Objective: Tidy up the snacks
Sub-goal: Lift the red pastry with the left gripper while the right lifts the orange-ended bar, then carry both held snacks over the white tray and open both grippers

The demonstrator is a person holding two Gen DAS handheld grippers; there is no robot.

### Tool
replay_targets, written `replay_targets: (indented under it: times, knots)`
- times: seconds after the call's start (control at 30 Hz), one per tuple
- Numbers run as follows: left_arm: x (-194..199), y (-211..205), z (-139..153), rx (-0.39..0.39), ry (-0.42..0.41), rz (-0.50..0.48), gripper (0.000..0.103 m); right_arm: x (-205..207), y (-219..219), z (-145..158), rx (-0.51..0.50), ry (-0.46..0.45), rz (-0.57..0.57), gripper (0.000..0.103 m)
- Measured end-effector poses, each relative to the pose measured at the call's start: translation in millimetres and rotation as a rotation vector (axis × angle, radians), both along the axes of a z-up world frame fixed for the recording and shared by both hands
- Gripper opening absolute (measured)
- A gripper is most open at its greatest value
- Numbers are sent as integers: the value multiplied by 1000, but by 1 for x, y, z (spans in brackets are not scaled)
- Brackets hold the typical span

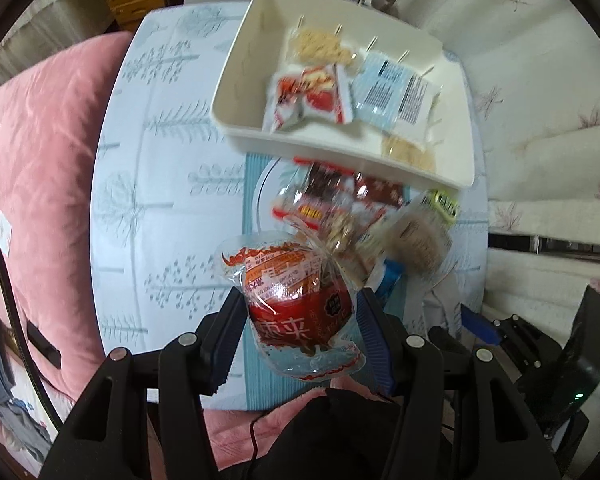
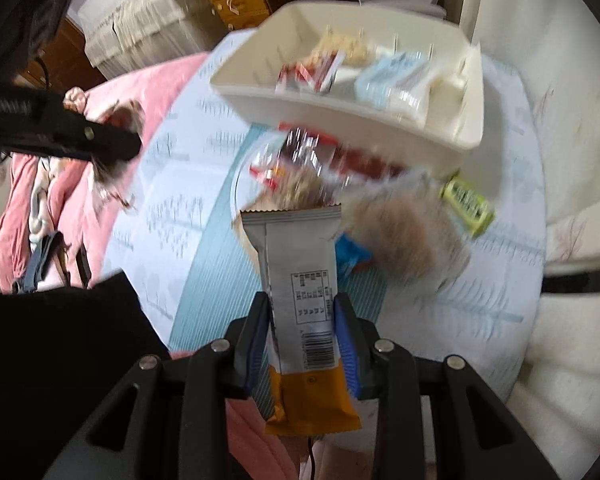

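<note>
Right now the left gripper [image 1: 298, 320] pinches a red round snack in a clear crinkly wrapper [image 1: 296, 300] between its ribbed pads, while the right gripper [image 2: 302, 340] squeezes a long flat bar packet [image 2: 300, 300], silver with an orange end, by its lower half. Both are held above the near part of the pale tree-print table [image 1: 160, 160]. Beyond them lies a blurred heap of loose snacks [image 1: 352, 216] on a striped blue mat [image 1: 252, 380], and farther still the cream plastic bin [image 1: 260, 64], smooth-walled with a slotted far side, already holding several packets [image 1: 340, 88].

My worry is the slippery film: the round snack is gripped through loose, glossy wrapping, so it could slide out on the way to the bin. The bar sticks far out past the fingers and may swing or catch the bin's near wall, nudging the light bin across the table
</note>
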State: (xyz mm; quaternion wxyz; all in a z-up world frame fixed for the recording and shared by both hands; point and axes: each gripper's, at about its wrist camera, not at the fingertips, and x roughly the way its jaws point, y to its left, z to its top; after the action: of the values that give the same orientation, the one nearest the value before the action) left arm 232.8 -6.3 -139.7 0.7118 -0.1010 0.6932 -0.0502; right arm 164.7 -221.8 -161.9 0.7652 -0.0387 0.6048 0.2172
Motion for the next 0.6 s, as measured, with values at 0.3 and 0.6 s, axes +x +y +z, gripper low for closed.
replay_targets:
  times: [0.3, 0.6]
  knots:
    - [52, -24, 13, 0, -41, 8, 55, 72, -22, 27, 82, -102, -44, 33]
    - [91, -30, 15, -17, -95, 3, 55, 122, -38, 38, 110, -244, -100, 33]
